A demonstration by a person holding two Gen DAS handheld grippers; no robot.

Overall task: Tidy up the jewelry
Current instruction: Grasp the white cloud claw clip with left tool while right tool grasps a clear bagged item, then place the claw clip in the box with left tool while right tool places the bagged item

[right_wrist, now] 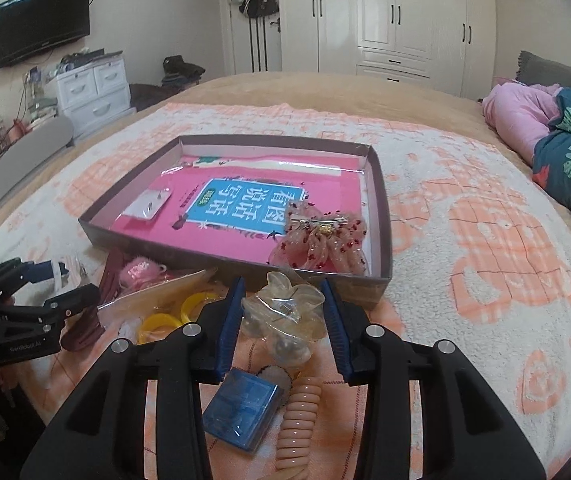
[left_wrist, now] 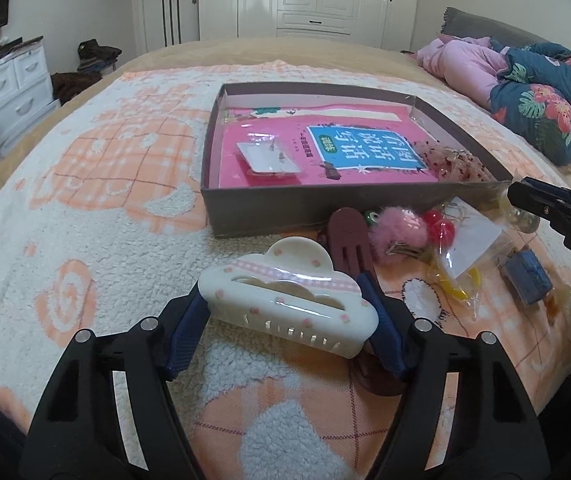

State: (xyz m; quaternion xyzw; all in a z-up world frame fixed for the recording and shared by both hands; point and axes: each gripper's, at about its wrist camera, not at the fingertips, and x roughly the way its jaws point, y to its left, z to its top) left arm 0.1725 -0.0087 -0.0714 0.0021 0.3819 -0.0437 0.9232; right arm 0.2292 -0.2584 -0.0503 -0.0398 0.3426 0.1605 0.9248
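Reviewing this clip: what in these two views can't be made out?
- Left wrist view: whether the left gripper actually pinches the white claw clip; the clip hides the pad contact.
- Right wrist view: whether the right gripper touches the clear claw clip; its wrapper blurs the edges.
- Right wrist view: contents of the plastic bag, glare and creases.
- Both views: the box floor under the pink book.

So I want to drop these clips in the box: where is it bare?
The box has bare pink floor between the small card and the sheer bow. Outside its near wall, clips and bags crowd the blanket.
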